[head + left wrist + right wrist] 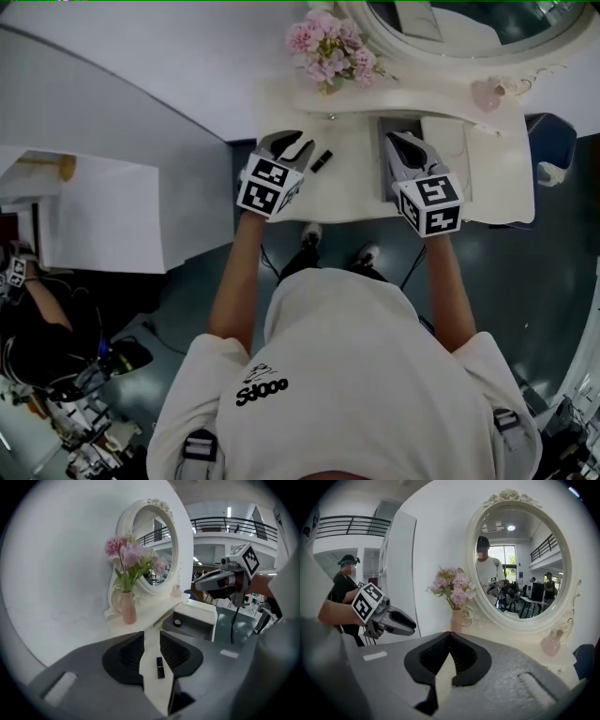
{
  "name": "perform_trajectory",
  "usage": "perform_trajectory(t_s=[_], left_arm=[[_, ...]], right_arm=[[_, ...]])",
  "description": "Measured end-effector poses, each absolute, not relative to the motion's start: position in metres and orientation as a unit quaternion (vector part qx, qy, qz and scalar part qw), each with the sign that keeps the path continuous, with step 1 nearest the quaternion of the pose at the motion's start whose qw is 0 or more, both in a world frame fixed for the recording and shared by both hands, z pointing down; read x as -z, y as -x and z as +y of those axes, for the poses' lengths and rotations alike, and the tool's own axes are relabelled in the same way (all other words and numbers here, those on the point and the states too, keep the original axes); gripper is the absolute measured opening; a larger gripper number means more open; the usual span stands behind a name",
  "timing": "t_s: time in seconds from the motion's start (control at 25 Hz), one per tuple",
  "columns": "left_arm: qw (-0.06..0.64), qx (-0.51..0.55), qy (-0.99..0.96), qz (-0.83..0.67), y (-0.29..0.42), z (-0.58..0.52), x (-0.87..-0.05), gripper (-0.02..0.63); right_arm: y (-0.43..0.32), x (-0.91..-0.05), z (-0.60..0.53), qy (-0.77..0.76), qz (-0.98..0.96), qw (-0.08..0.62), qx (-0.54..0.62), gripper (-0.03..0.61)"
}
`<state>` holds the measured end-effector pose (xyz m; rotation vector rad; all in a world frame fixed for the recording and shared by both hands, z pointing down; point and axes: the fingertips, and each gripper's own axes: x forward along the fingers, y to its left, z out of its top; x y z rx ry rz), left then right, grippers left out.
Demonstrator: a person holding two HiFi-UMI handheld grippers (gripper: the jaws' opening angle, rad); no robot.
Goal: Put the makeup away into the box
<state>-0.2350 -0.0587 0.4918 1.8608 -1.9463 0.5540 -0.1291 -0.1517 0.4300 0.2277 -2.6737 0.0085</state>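
Left gripper (298, 148): jaws stand apart. Its own view shows a dark lipstick (160, 667) lying on the white dressing table (349, 195) in the gap, with neither pad touching it. The head view places the lipstick just beside the jaw tips. Right gripper (401, 142): its own view shows the jaw tips meeting with nothing between them. Only the head view shows it above the open white box (448, 141). Only the left gripper view shows a small round item (177, 622) inside that box.
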Motion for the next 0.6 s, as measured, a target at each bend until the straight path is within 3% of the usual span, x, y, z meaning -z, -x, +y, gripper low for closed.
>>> perform_trajectory(t_s=[0.6], left_arm=[[0.334, -0.244, -0.665, -0.622, 0.214, -0.06, -0.65, 0.164]], right_arm=[[0.109, -0.502, -0.15, -0.111, -0.946, 0.3, -0.059, 0.002]])
